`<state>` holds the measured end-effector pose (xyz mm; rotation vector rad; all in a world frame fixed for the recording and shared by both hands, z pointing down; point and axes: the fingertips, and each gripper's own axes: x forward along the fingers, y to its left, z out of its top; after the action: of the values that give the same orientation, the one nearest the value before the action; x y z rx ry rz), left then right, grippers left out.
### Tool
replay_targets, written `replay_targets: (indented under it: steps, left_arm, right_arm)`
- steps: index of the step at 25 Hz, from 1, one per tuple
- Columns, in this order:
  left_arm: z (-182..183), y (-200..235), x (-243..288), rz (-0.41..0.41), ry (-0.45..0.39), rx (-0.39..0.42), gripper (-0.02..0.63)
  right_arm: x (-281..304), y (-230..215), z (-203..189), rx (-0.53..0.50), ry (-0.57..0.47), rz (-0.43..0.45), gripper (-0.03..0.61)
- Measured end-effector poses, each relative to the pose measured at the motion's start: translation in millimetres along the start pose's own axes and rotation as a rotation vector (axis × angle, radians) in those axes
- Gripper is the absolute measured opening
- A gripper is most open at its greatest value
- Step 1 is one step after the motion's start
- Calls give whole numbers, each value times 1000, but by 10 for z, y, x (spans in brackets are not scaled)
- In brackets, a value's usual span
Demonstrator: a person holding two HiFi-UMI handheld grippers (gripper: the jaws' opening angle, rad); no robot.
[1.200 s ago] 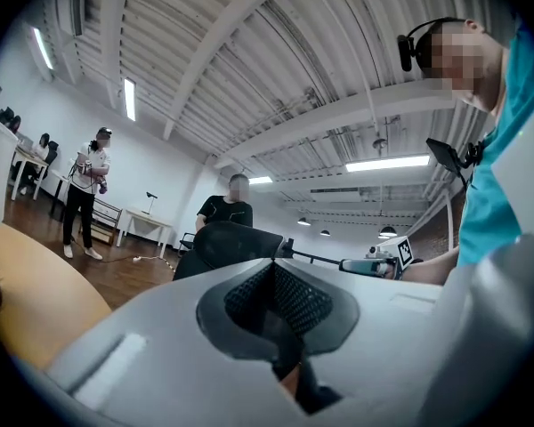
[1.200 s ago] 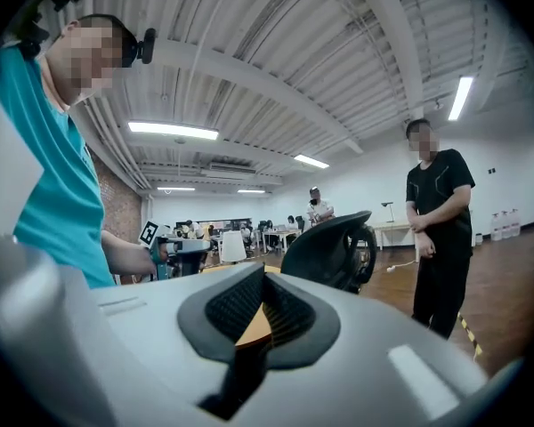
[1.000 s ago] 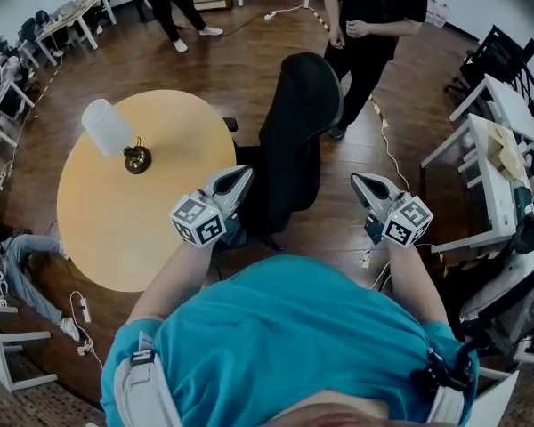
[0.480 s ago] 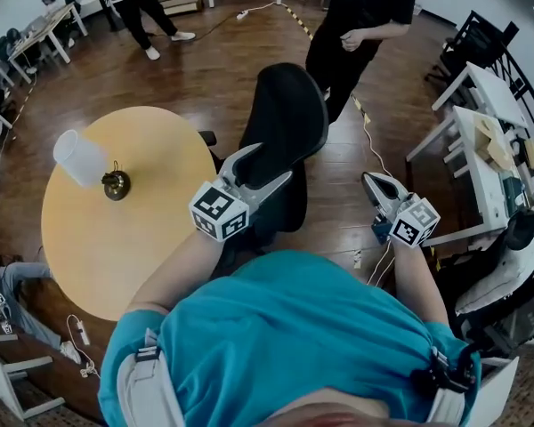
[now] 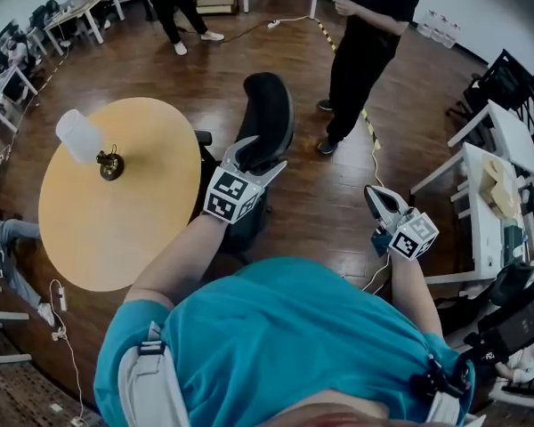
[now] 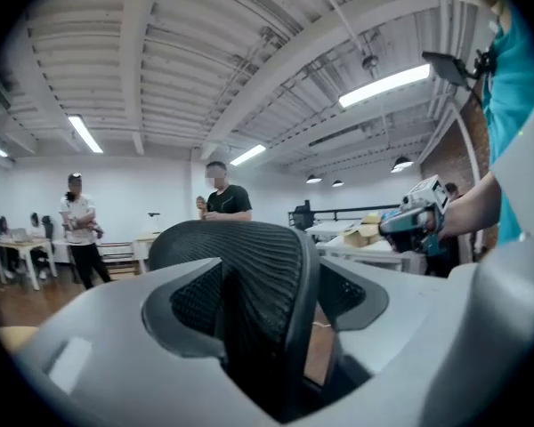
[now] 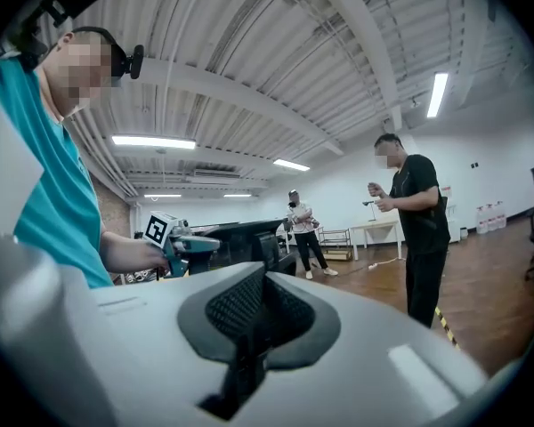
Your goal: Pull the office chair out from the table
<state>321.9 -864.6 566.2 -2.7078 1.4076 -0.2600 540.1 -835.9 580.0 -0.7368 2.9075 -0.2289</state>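
Observation:
The black mesh office chair (image 5: 265, 118) stands at the right edge of the round yellow table (image 5: 116, 212), its seat toward the table. My left gripper (image 5: 258, 154) is open, its jaws just opened wide, and the backrest's edge (image 6: 249, 265) stands between them. The pads do not visibly press on the mesh. My right gripper (image 5: 376, 194) hangs over bare floor to the right of the chair, shut with nothing in it (image 7: 262, 292). From the right gripper view, the left gripper (image 7: 182, 243) shows against the dark backrest (image 7: 245, 238).
A lamp with a white shade (image 5: 78, 136) and brass base stands on the table. A person in black (image 5: 365, 43) stands just behind the chair. A cable with striped tape (image 5: 374, 154) runs over the wood floor. White desks (image 5: 489, 163) line the right side.
The left gripper was shut low beside the chair; it has opened and moved up around the backrest's edge. The right gripper has drifted right, farther from the chair.

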Motion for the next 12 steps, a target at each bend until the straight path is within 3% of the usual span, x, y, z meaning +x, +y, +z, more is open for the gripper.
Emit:
replay_targets:
  steps: [4, 8, 12]
  left_arm:
    - [-163, 94, 144, 93, 89, 1, 242]
    - [-312, 80, 170, 95, 141, 37, 193]
    - [-353, 91, 186, 78, 179, 42, 189]
  right_arm:
    - [-299, -341, -20, 14, -10, -10, -3]
    - [-397, -423, -168, 29, -26, -10, -2]
    - [-387, -427, -211, 20, -16, -14, -3]
